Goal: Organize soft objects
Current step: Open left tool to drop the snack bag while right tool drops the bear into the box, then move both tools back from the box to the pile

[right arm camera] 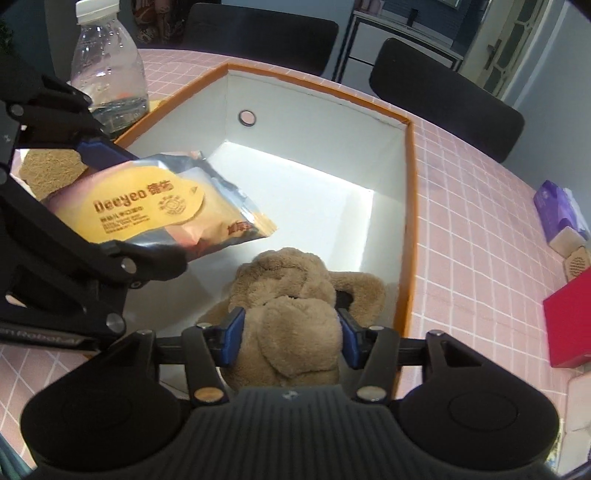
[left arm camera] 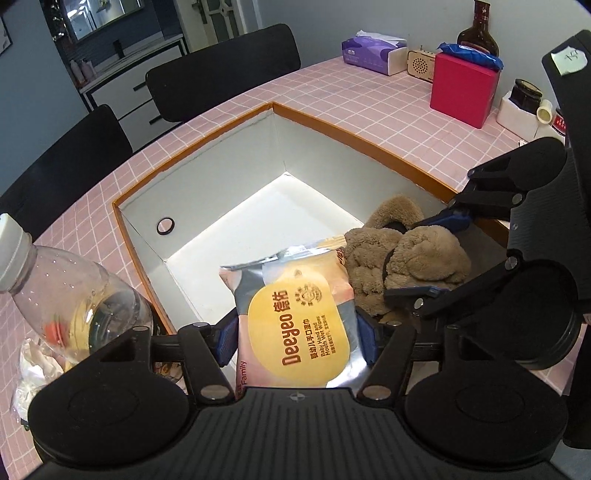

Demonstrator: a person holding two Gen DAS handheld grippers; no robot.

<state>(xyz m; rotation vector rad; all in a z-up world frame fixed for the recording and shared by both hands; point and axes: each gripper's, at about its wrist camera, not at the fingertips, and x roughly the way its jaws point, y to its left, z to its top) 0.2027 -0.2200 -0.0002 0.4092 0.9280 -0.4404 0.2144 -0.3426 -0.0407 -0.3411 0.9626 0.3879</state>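
We see our left gripper (left arm camera: 297,339) clamped on the wet-wipes pack (left arm camera: 295,317); at 2 o'clock, our right gripper (right arm camera: 291,338) squeezes the plush toy (right arm camera: 291,314)

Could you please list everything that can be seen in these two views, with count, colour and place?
Wet wipes pack: one, yellow label on silver-pink, held over the box's near edge.
Plush toy: one, tan, held over the box's near right corner.
Box: one, orange rim, white inside, open on the table.
Table: one, pink grid cloth.
Plastic bottle: one, clear with white cap, left of the box.
Tissue pack: one, purple, far side.
Red box: one, far right, a blue packet on top.
Wooden radio: one, beside the red box.
Dark glass bottle: one, behind the red box.
Dark jar: one, far right.
Chairs: two, black, beyond the table.
Left gripper: shut on the pack.
Right gripper: shut on the toy.
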